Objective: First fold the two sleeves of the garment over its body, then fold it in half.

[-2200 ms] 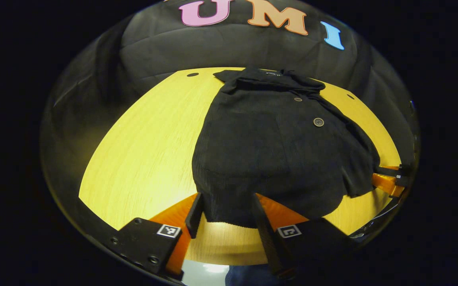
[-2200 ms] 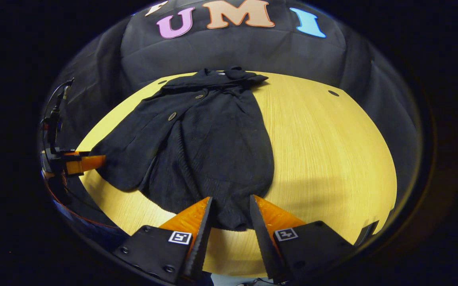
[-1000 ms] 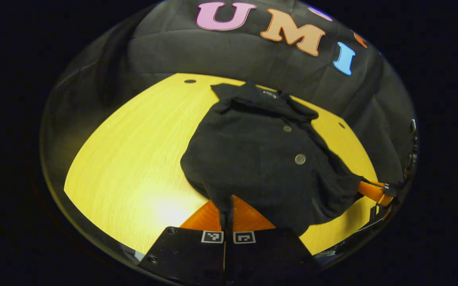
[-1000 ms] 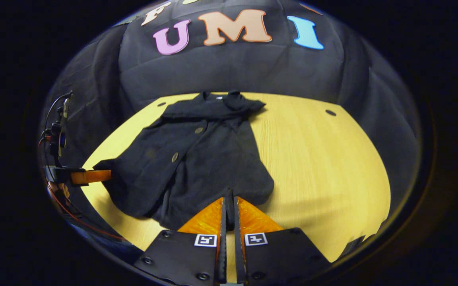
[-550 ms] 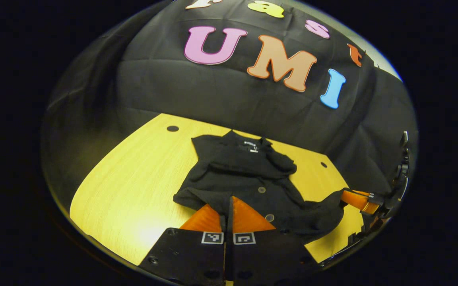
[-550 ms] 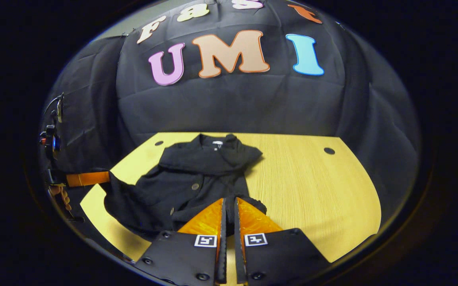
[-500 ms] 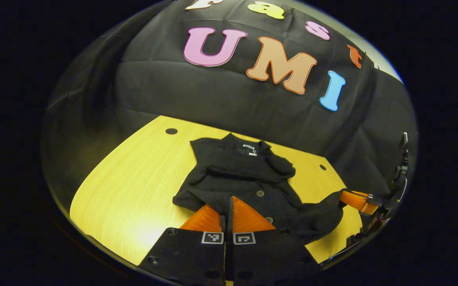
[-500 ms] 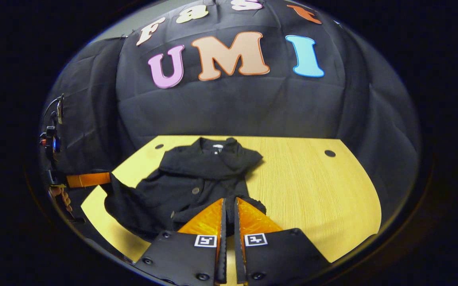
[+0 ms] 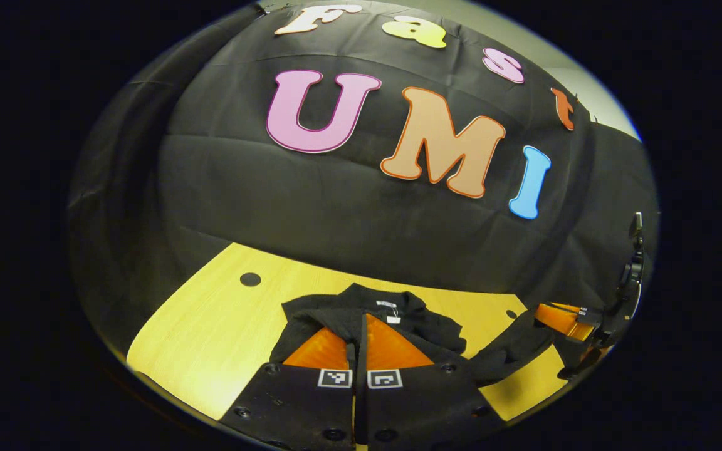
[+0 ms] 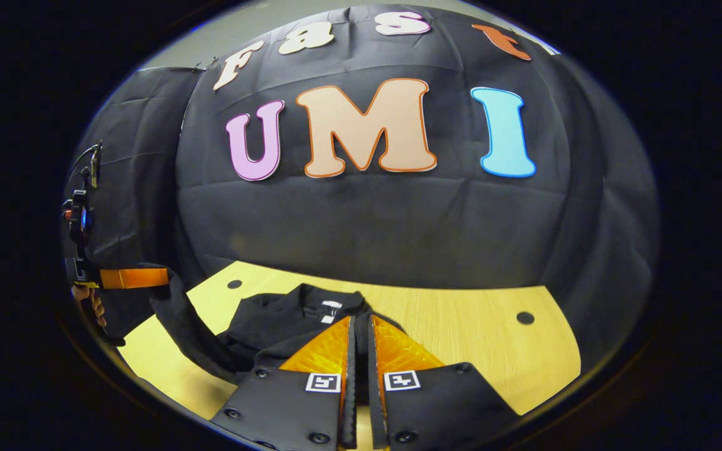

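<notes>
The black buttoned garment (image 9: 439,331) lies on the yellow wooden table (image 9: 210,332), collar with a white tag toward the wall. My left gripper (image 9: 361,317) is shut on the garment's bottom hem, held just over the collar. My right gripper (image 10: 359,319) is likewise shut on the hem of the garment (image 10: 267,326), above the collar. In the left gripper view the right gripper (image 9: 558,316) holds its corner at the right. In the right gripper view the left gripper (image 10: 138,277) holds the other corner raised at the left. The lower body hangs doubled under the fingers, mostly hidden.
The booth's black cloth wall rises right behind the table's far edge. Small dark holes (image 9: 250,279) (image 10: 525,317) sit near the table's back corners. A hand (image 10: 88,302) grips the left gripper's handle. Bare tabletop (image 10: 474,338) stretches to the right of the garment.
Both grippers closed on the hem, then lifted it and carried it forward over the body toward the collar. The garment now looks much shorter, and the wall looms larger.
</notes>
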